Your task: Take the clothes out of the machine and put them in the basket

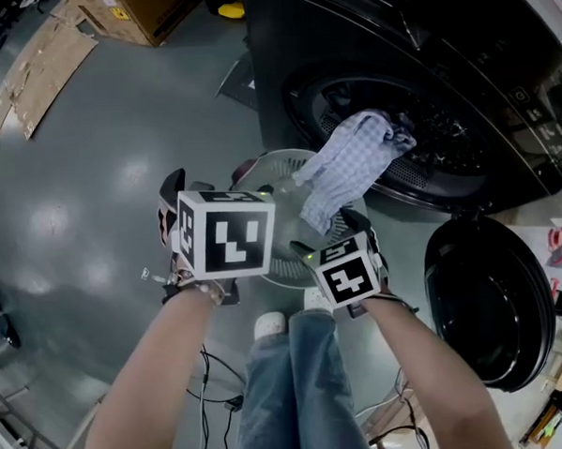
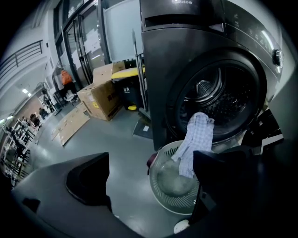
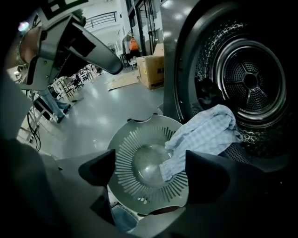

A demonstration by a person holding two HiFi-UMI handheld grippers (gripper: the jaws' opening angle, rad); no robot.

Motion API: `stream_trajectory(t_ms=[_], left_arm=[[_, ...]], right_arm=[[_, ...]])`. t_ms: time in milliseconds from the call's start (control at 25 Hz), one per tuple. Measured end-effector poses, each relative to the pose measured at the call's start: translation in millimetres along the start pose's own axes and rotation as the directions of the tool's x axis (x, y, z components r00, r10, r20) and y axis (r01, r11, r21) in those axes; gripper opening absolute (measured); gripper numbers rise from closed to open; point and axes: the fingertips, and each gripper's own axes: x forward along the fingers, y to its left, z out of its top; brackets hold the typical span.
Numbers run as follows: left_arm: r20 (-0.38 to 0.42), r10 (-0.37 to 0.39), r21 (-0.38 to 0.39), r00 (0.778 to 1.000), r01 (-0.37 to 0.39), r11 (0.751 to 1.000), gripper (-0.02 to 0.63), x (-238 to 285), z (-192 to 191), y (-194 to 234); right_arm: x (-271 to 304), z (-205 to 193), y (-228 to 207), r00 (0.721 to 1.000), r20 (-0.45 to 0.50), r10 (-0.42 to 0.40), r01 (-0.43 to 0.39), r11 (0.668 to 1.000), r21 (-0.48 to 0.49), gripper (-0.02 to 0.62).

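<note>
A light blue checked cloth (image 1: 349, 168) (image 2: 195, 139) (image 3: 205, 137) hangs from the lip of the dark washing machine's drum (image 1: 426, 117) (image 3: 247, 79), and its lower end lies in the pale slotted basket (image 1: 292, 258) (image 2: 174, 186) (image 3: 135, 158) on the floor. No gripper holds it. My right gripper (image 1: 330, 233) (image 3: 151, 169) stands open just above the basket's near rim, with the cloth's end below its jaws. The left gripper (image 1: 213, 189) (image 2: 151, 174) hovers open and empty at the basket's left. More dark clothes (image 3: 207, 93) lie inside the drum.
The machine's round door (image 1: 487, 302) hangs open at the right. Cardboard boxes (image 1: 138, 10) and flattened cardboard (image 1: 42, 62) lie on the grey floor at far left. The person's jeans-clad legs (image 1: 294, 387), a white shoe (image 1: 269, 325) and cables (image 1: 215, 391) are near the basket.
</note>
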Motion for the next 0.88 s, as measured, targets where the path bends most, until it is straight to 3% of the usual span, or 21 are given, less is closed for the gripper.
stream_trajectory(t_ms=[320,480,680,880], left_arm=[[-0.049,0.000,-0.016,0.999,-0.001,1.000,0.565,29.4,-16.0,-12.3],[-0.067,0.003,-0.029,0.998,-0.005,1.000,0.565,40.6,-18.8,-17.4],[-0.082,0.012,-0.040,0.997,-0.016,0.999,0.565,57.0,-17.8,-20.4],[-0.093,0.020,-0.061,0.996,-0.026,0.998,0.565,69.2,-15.9,-19.8]], right_arm=[[11.4,-4.1,-56.6,0.998,-0.010,-0.063,0.063,0.998,0.010,0.451],[13.1,0.9,-100.4,0.990,0.005,-0.140,0.140,0.989,0.038,0.451],[22.2,4.3,-170.2,0.961,0.014,-0.275,0.271,0.954,0.129,0.451],[26.8,20.0,-223.0,0.933,0.011,-0.360,0.349,0.911,0.220,0.451]])
